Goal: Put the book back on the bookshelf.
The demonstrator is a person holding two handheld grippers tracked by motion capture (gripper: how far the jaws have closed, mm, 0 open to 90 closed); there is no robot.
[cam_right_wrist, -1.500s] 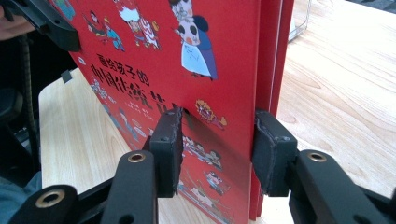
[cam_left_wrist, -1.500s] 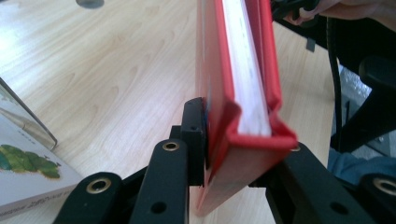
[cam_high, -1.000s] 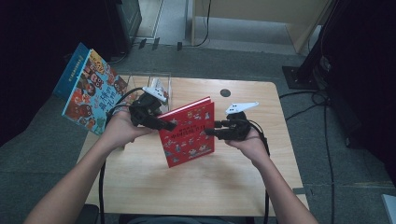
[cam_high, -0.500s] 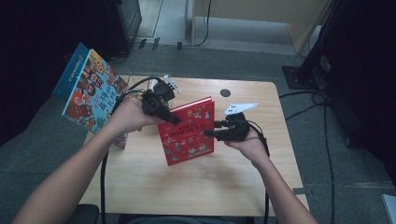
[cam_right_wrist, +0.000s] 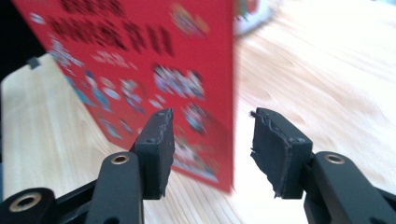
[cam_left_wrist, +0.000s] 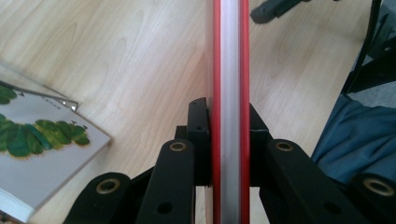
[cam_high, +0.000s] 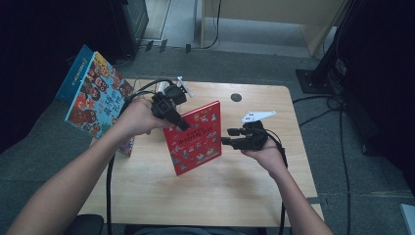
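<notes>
The left tool [cam_high: 182,126] clamped the red book [cam_high: 195,137] by its edge, holding it upright above the surface [cam_high: 235,196]. The right tool [cam_high: 226,136], its jaws just opening, stood free beside the cover. The handover looked done; placing the book remained.

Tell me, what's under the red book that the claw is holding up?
Under the red book, pinched by the left claw, lies the bare wooden table. The patch straight beneath it is hidden in the high view.
</notes>
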